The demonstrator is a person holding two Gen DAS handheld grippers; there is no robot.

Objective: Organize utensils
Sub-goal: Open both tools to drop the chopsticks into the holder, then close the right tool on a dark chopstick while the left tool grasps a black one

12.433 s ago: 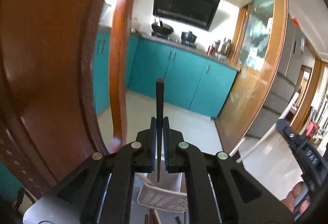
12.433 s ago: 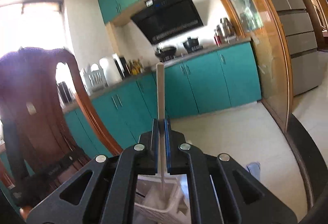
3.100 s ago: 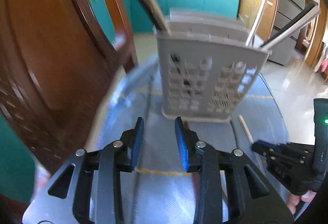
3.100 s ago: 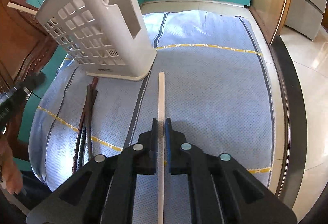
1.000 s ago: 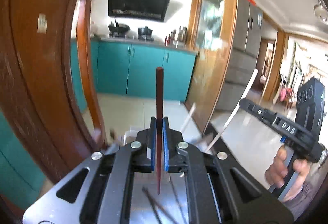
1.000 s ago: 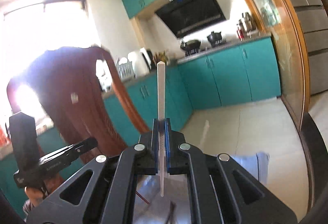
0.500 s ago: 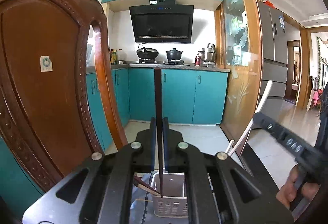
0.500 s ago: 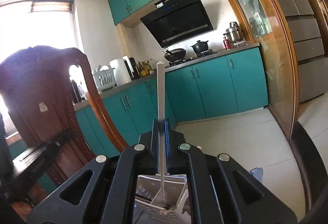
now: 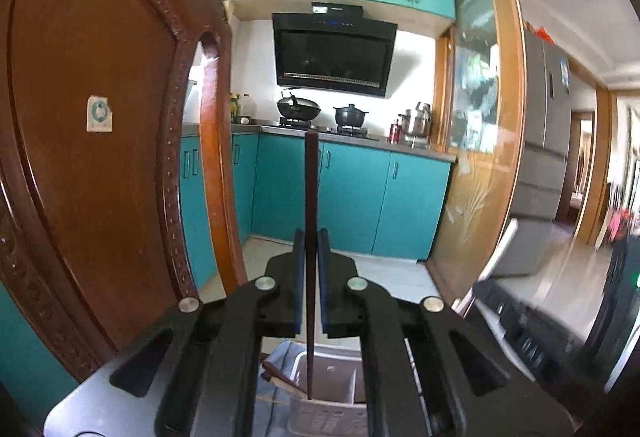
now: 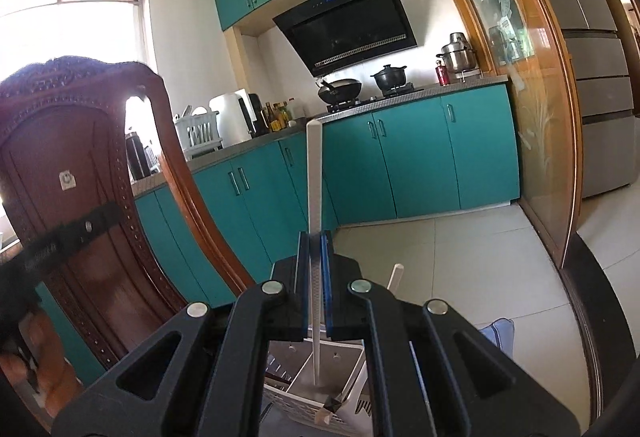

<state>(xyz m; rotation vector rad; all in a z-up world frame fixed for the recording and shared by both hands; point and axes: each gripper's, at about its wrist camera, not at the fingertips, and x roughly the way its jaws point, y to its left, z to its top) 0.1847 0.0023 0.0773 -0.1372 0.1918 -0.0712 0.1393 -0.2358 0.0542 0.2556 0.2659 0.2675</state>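
Note:
My left gripper is shut on a dark brown chopstick held upright, its lower tip over the white slotted utensil basket below. A brown utensil leans in the basket's left side. My right gripper is shut on a white chopstick held upright, its tip just inside the basket. Another white chopstick sticks out of the basket. The right gripper shows blurred at the lower right of the left wrist view.
A carved wooden chair back stands close on the left, also in the right wrist view. Teal kitchen cabinets, a stove with pots and a wooden glass door lie beyond. Blue cloth covers the table.
Both grippers have lowered slightly toward the basket with their chopsticks. The right gripper has moved lower and closer in the left wrist view.

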